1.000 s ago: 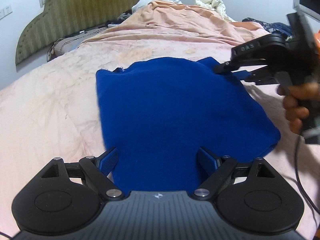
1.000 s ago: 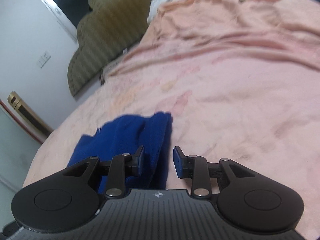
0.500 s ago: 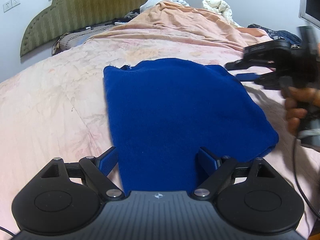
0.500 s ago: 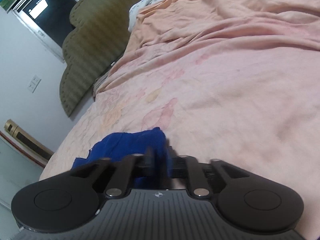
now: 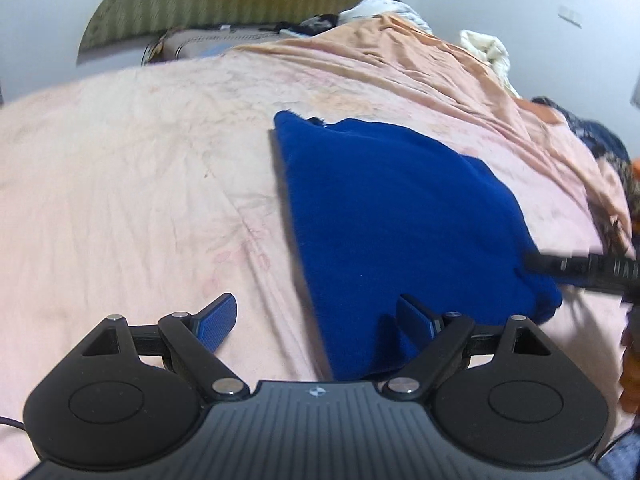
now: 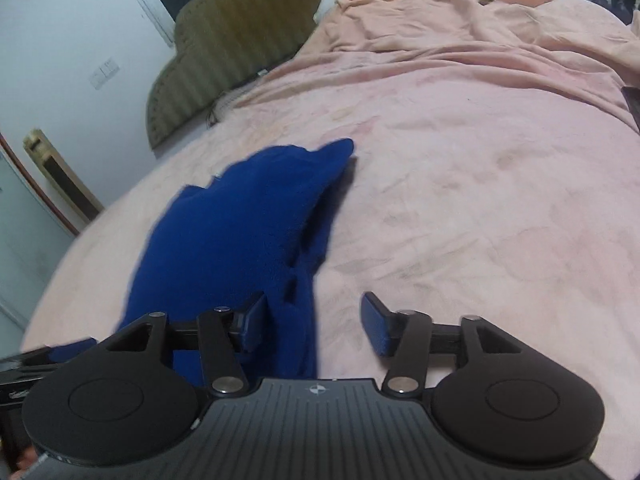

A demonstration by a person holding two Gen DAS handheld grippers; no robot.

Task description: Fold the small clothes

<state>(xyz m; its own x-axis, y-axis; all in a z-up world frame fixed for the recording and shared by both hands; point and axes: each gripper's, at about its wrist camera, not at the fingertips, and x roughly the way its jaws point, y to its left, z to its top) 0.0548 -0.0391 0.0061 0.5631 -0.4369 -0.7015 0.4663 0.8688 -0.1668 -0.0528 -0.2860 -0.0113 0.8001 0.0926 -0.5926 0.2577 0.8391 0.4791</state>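
A blue garment [image 5: 400,220] lies folded flat on the pink bed sheet [image 5: 140,180]. My left gripper [image 5: 316,316] hangs open over its near left edge, with the right finger above the cloth and the left finger above bare sheet. In the right wrist view the garment [image 6: 240,232] runs away to the left. My right gripper [image 6: 316,324] is opening. The garment's right edge lies loose between its jaws, and the pads do not press on it. One of the right gripper's fingers [image 5: 560,266] shows blurred at the garment's near right corner.
An olive headboard [image 5: 224,0] and a pillow [image 5: 188,42] stand at the bed's far end. A rumpled peach quilt [image 5: 400,52], a white bundle [image 5: 488,48] and dark patterned cloth [image 5: 600,136] lie at the far right. A hand [image 5: 630,360] holds the right gripper.
The right gripper, shut on the garment's far right corner half a second ago, has let go, opened and drawn back to the near right corner. The left gripper has shifted left.
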